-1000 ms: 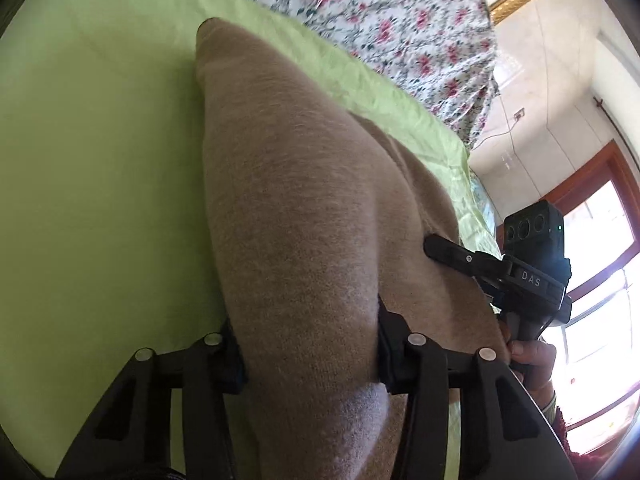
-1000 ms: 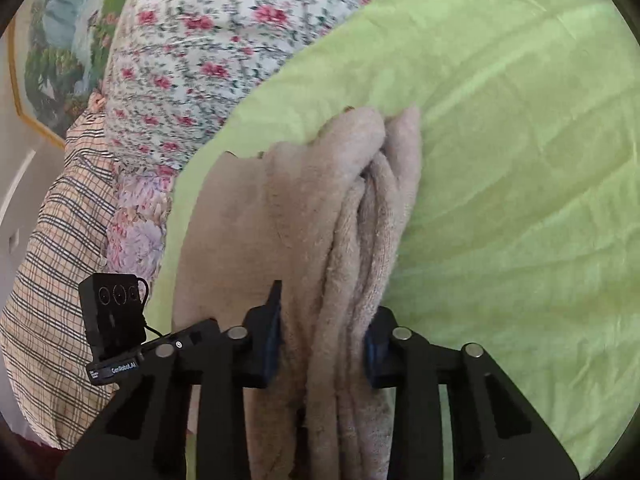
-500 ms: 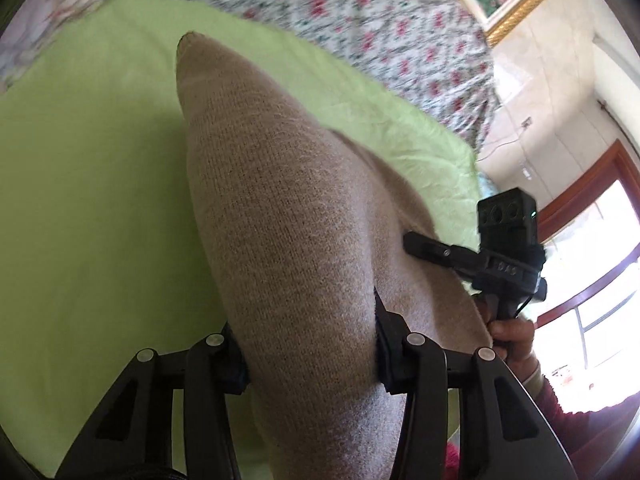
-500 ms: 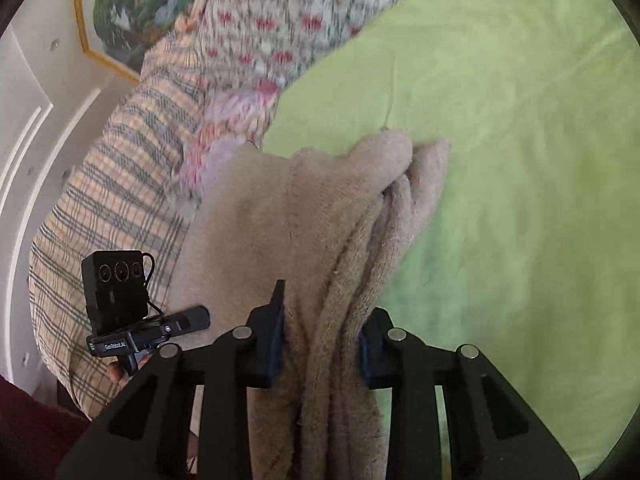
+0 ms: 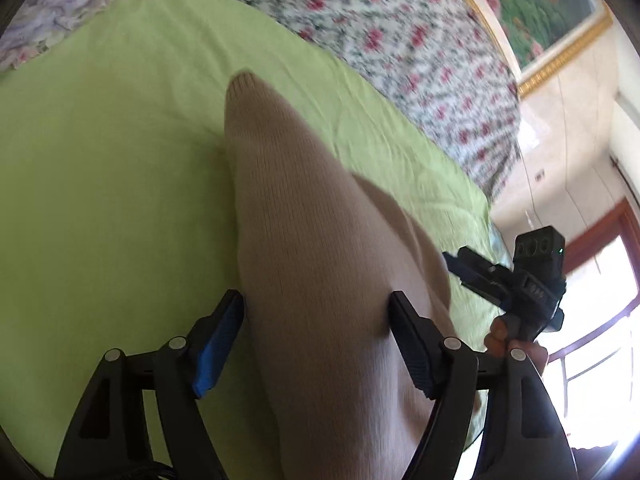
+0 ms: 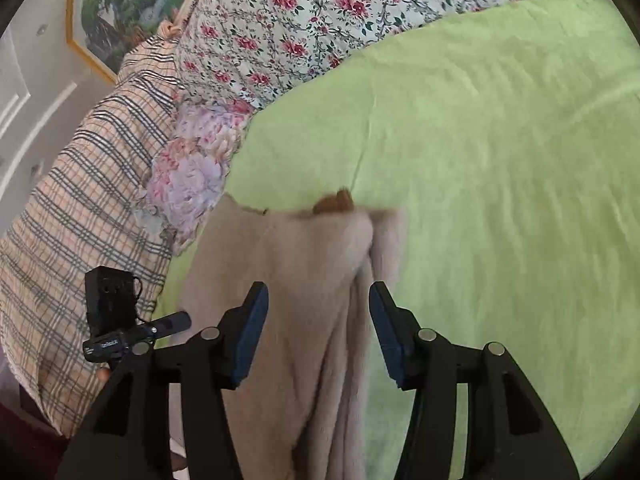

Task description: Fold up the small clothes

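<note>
Beige knitted garment (image 5: 320, 264), one piece, is lying in a long bunched fold on the lime-green bed sheet (image 5: 112, 184), running up between the fingers of both tongs. Left gripper (image 5: 316, 332) is opening: its two blue-padded fingers (image 5: 218, 336) are standing just off the knit on the one side, garment between them but no longer pinched. Right gripper (image 6: 316, 332) is opening too, its pads clear of the fleecy folds (image 6: 312, 320) that are lying between them (a small brown patch (image 6: 334, 202) is showing at the far edge, cannot tell what it is).

Count: two grippers, one garment, one green sheet, one rose-print quilt (image 6: 320, 20), one checked blanket (image 6: 80, 200), one pale floral pillow (image 6: 192, 176), one gold-framed picture (image 5: 536, 12).

Against the earlier frames: both pairs of jaws were clamped tight on the knit a second ago and are now spread. The garment is sitting lower and flatter on the sheet, and more of the bedding and framed picture is coming into view. The person's hand (image 5: 516, 344) is gripping the right tool's handle.
</note>
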